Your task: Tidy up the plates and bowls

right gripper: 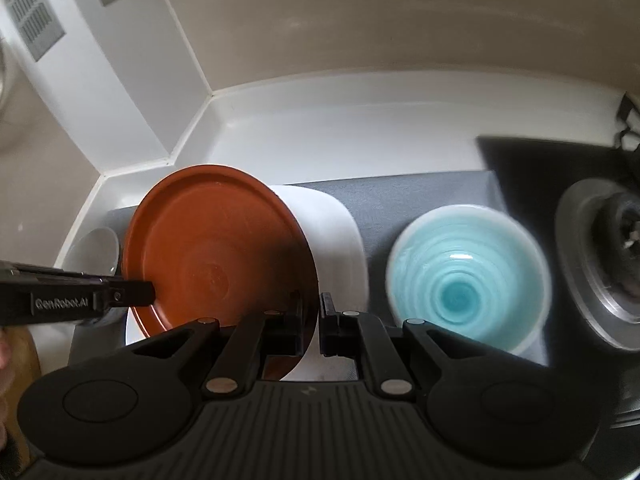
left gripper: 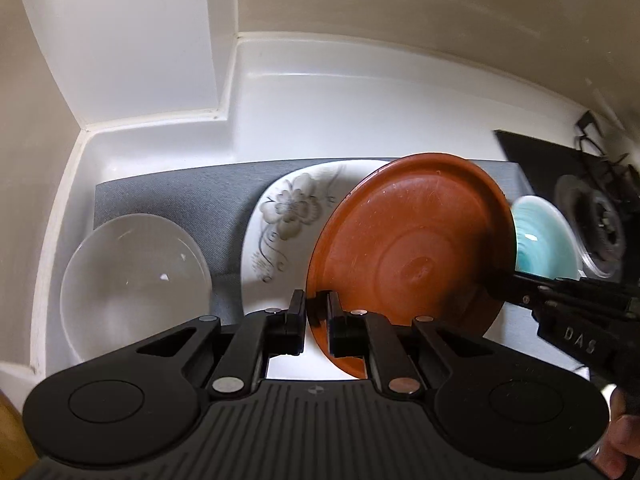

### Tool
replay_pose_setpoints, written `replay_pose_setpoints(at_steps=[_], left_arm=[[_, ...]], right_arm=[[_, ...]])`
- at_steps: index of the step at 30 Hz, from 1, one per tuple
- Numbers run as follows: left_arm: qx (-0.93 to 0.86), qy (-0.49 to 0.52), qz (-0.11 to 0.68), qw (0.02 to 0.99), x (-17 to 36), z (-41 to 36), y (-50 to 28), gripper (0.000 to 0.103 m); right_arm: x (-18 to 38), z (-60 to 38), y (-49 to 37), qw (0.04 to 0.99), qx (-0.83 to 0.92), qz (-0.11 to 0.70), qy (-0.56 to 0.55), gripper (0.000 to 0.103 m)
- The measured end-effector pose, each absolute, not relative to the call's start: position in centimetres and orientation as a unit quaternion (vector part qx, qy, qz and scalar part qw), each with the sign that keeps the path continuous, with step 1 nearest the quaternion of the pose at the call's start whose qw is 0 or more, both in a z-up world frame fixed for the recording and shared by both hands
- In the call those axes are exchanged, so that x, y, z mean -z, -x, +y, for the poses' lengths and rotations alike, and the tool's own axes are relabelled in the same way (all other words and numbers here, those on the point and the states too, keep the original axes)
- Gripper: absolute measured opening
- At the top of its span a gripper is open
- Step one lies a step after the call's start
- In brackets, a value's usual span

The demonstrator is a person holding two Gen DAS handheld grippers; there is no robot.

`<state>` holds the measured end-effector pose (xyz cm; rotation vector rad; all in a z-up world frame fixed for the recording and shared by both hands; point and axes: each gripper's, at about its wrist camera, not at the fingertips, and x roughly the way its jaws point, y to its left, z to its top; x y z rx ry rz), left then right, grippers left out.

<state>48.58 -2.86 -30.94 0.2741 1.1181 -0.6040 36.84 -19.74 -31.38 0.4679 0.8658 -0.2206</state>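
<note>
A brown round plate (left gripper: 412,236) is held tilted above a white flower-patterned plate (left gripper: 280,216) on a grey mat (left gripper: 172,192). My left gripper (left gripper: 317,312) is shut on the brown plate's near left rim. My right gripper (right gripper: 312,316) is shut on its right rim, and its arm shows in the left wrist view (left gripper: 560,304). The brown plate (right gripper: 216,248) also shows in the right wrist view, over the white plate (right gripper: 340,248). A clear glass bowl (left gripper: 132,280) sits at the left. A light blue bowl (right gripper: 464,276) sits at the right.
The mat lies on a white counter (left gripper: 360,112) set into a corner of white walls. A black stove top with a round burner (right gripper: 600,248) lies right of the blue bowl. A wooden edge (left gripper: 12,432) shows at the near left.
</note>
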Motion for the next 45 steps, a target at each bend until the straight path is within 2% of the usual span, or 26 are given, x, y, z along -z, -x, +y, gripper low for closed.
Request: replay_pose_setpoints(at_steps=[6,11,13,14,15,16,20,22,23,24,26,27,29,30,31,32,36,39,40,41,45], left_arm=[[0.284,-0.117,0.553,0.774,34.4,-3.0,-50.4,0.01],[0.288,-0.122,0.544,0.779,34.4,-3.0,-50.0,0.011],[0.291,-0.106,0.552,0.774,34.2,-2.5,-50.1,0.012],[0.29,-0.101,0.551,0.776,33.9,-2.2,-50.0,0.014],[0.29,-0.098,0.546,0.78,33.5,-1.9,-49.7,0.015],[0.293,-0.093,0.539,0.784,32.9,-1.5,-49.4,0.015],[0.317,-0.093,0.497,0.802,31.0,-0.9,-47.9,0.015],[0.319,-0.109,0.498,0.799,31.6,-1.5,-47.6,0.015],[0.316,-0.114,0.506,0.795,31.9,-1.6,-47.6,0.015],[0.316,-0.11,0.508,0.794,31.9,-1.4,-47.7,0.015],[0.32,-0.094,0.497,0.801,31.1,-0.1,-47.4,0.016],[0.316,-0.088,0.489,0.808,30.5,0.8,-47.3,0.018],[0.295,-0.086,0.472,0.827,29.5,3.1,-47.0,0.04],[0.281,-0.079,0.462,0.837,29.0,4.6,-46.9,0.054],[0.269,-0.07,0.452,0.847,28.7,6.1,-46.8,0.058],[0.256,-0.062,0.445,0.856,28.5,7.5,-46.8,0.058],[0.2,-0.036,0.443,0.873,29.0,12.0,-47.1,0.058],[0.155,-0.041,0.452,0.878,30.2,13.1,-47.9,0.052],[0.156,-0.03,0.454,0.876,30.5,13.3,-48.1,0.043],[0.164,-0.014,0.459,0.873,30.7,13.5,-48.4,0.039],[0.162,0.052,0.489,0.856,32.0,14.5,-49.4,0.033]], right_arm=[[34.4,-20.6,-38.0,0.855,0.125,0.425,-0.27,0.009],[34.7,-20.2,-37.9,0.863,0.117,0.42,-0.256,0.012],[34.3,-20.0,-37.6,0.864,0.112,0.418,-0.256,0.024],[33.9,-19.9,-37.4,0.868,0.112,0.411,-0.255,0.04],[33.5,-19.7,-37.0,0.873,0.113,0.403,-0.251,0.049],[33.0,-19.4,-36.7,0.878,0.11,0.397,-0.246,0.049],[32.3,-18.7,-35.9,0.887,0.096,0.397,-0.216,0.048],[32.8,-18.6,-36.0,0.881,0.102,0.415,-0.205,0.035],[33.0,-18.8,-35.9,0.878,0.107,0.417,-0.211,0.023],[32.9,-18.8,-35.7,0.877,0.114,0.412,-0.219,0.02],[32.2,-18.7,-35.1,0.881,0.118,0.397,-0.227,0.02],[31.8,-18.5,-34.9,0.884,0.113,0.392,-0.228,0.021],[30.9,-18.1,-34.6,0.889,0.097,0.385,-0.23,0.023],[30.6,-17.8,-34.5,0.889,0.089,0.383,-0.234,0.03],[30.3,-17.5,-34.5,0.889,0.082,0.381,-0.24,0.034],[30.1,-17.1,-34.6,0.889,0.074,0.379,-0.246,0.044],[29.7,-14.8,-36.1,0.886,0.02,0.378,-0.268,0.052],[29.6,-12.7,-38.2,0.887,-0.008,0.38,-0.262,0.053],[29.5,-12.0,-38.9,0.887,-0.015,0.38,-0.262,0.053],[29.4,-11.3,-39.7,0.887,-0.023,0.38,-0.261,0.053],[29.2,-9.0,-42.5,0.887,-0.057,0.384,-0.25,0.053]])
